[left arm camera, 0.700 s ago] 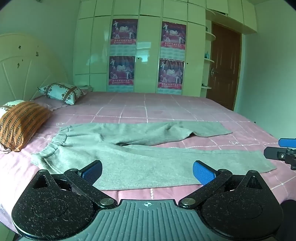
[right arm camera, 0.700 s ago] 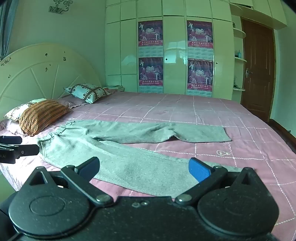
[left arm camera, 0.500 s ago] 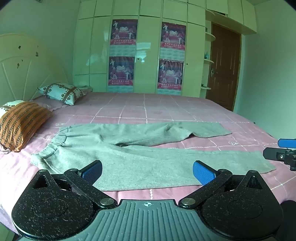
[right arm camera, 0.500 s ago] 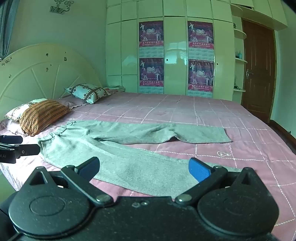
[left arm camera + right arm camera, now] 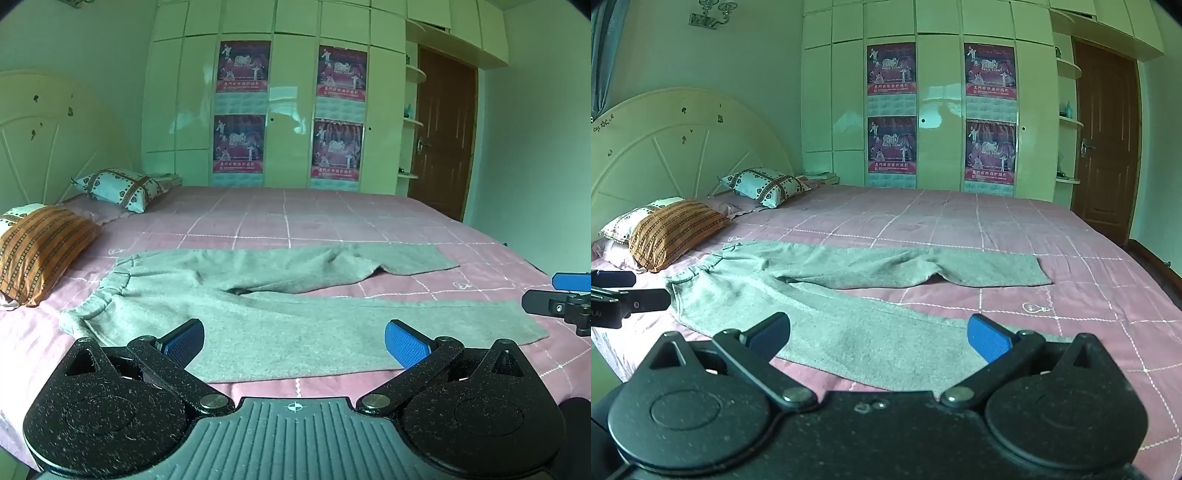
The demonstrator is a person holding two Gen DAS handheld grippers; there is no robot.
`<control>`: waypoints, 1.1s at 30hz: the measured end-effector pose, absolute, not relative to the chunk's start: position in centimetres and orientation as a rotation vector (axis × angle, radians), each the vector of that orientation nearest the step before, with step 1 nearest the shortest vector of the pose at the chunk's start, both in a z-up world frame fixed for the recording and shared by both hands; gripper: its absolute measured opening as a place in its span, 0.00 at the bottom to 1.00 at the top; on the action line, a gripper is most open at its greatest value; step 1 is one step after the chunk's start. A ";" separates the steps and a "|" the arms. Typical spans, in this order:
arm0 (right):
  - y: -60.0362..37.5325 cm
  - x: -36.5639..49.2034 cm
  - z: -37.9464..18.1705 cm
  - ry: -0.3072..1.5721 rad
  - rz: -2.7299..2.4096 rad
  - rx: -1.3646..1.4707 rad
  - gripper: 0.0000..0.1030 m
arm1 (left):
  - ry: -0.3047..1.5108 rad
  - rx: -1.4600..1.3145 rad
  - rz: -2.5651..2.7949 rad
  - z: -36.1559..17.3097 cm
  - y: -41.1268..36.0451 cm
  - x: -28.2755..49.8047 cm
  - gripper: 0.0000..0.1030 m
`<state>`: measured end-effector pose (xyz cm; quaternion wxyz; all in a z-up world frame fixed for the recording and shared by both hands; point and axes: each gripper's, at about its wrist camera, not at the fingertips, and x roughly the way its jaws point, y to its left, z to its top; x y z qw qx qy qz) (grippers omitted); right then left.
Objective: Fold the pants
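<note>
Left wrist view: left gripper (image 5: 294, 341) hovers above the near edge of the bed (image 5: 332, 214), its 2 blue-padded fingers (image 5: 406, 344) spread wide w/ nothing between them. The grey pants (image 5: 280, 314) lie flat on the pink checked bedspread, waistband toward the left near the pillows, 2 legs running to the right; the near leg stretches straight across in front of the gripper, the far leg lies behind it w/ a wrinkle mid-length, and a wedge of pink spread shows between the 2 legs. At the right edge the right gripper (image 5: 565, 295) pokes in from the side, just beside the cuff end of the near leg, not touching cloth as far as can be seen. An orange striped pillow (image 5: 40, 251) sits at the left, a white patterned pillow (image 5: 120, 184) further back, wardrobe w/ 4 posters (image 5: 242, 66) behind, brown door (image 5: 443, 140) to the right. Right wrist view: right gripper (image 5: 879, 338) also held w/ fingers (image 5: 988, 338) wide apart, empty, above the near leg of the pants (image 5: 849, 325) toward its cuff half. Left gripper (image 5: 624, 295) enters at the left edge close to the waistband; whether it touches the cloth can't be told. Headboard (image 5: 676, 147) curves behind the pillows.
</note>
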<state>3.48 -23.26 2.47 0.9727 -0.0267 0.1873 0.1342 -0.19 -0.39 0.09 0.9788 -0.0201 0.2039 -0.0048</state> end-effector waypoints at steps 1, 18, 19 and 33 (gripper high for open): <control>-23.2 3.5 2.5 0.379 0.271 -0.054 0.94 | 0.412 -0.041 -0.010 0.0 -0.3 0.1 1.00; -23.1 3.3 2.5 0.384 0.269 -0.055 0.94 | 0.409 -0.039 -0.010 0.1 -0.5 -0.4 1.00; -23.1 3.3 2.5 0.385 0.269 -0.054 0.94 | 0.411 -0.040 -0.011 0.1 -0.5 -0.4 1.00; -23.0 3.3 2.7 0.385 0.270 -0.055 0.94 | 0.407 -0.036 -0.013 0.5 -0.8 -0.3 1.00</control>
